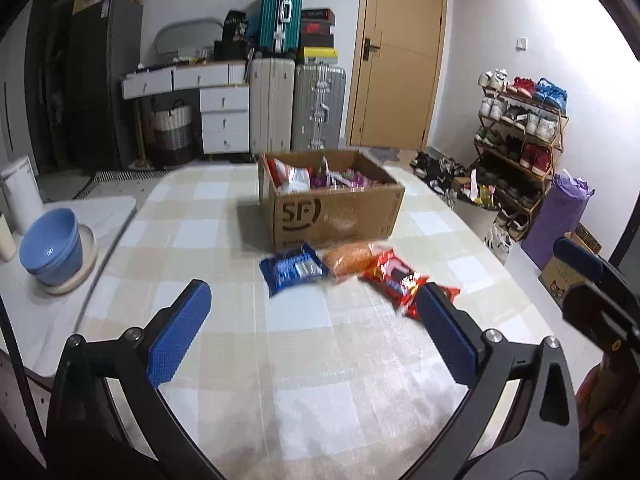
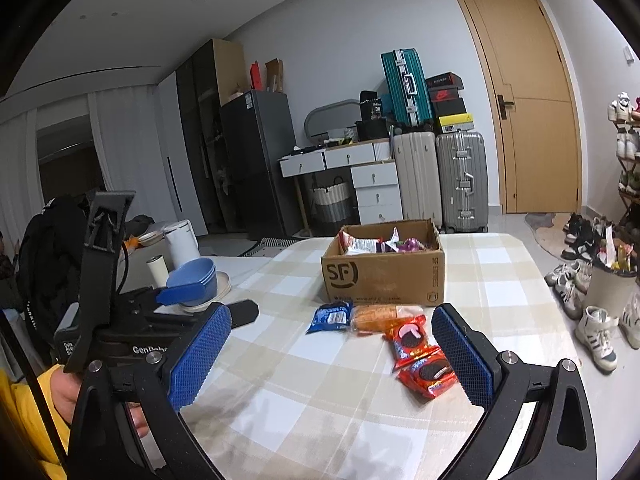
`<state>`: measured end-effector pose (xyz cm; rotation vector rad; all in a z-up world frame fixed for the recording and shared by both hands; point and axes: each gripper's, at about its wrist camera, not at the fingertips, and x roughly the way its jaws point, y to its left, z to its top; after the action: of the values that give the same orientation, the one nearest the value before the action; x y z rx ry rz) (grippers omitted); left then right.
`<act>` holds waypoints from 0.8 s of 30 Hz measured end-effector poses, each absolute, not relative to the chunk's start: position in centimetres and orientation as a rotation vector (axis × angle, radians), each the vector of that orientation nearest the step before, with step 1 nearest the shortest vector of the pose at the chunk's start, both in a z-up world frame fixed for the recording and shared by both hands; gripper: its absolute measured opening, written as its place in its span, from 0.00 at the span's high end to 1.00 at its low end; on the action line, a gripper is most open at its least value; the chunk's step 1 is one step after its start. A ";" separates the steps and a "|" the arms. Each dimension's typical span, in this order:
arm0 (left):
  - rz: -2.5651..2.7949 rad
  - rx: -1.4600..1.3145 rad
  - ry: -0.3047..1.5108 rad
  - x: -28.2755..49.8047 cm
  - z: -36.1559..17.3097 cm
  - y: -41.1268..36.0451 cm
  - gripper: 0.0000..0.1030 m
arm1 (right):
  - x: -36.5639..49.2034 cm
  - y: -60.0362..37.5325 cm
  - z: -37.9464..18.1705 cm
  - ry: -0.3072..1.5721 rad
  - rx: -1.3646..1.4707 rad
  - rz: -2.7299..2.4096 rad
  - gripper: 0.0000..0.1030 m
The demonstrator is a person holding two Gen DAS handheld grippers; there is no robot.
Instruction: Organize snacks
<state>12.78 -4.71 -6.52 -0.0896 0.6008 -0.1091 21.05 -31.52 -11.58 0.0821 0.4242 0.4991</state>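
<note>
Snacks: blue pack, orange pack, red packs on table before box. Left gripper, right gripper: jaws wide apart, empty.

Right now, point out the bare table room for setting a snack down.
The widest bare checked cloth lies between both open tools and the snack row. More lies left of the blue packet, toward the blue bowls. It is crowded in front of the cardboard box: blue packet, orange packet and red packets sit close together.
</note>
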 end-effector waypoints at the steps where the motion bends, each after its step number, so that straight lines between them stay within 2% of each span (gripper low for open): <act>1: -0.108 -0.096 0.613 13.0 -7.0 -4.6 0.00 | 21.1 -31.5 -11.7 0.429 0.084 0.498 0.01; 15: -0.085 -0.107 0.710 16.0 -11.8 -4.4 0.00 | 24.0 -33.0 -16.0 0.555 0.136 0.431 0.01; 24: -0.065 -0.056 0.770 23.1 -15.6 -4.0 0.00 | 27.5 -35.2 -20.1 0.669 0.207 0.368 0.01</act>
<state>23.13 -4.03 -15.58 -0.0557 0.7701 -0.0652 27.48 -35.22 -20.12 0.2069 0.6688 0.3684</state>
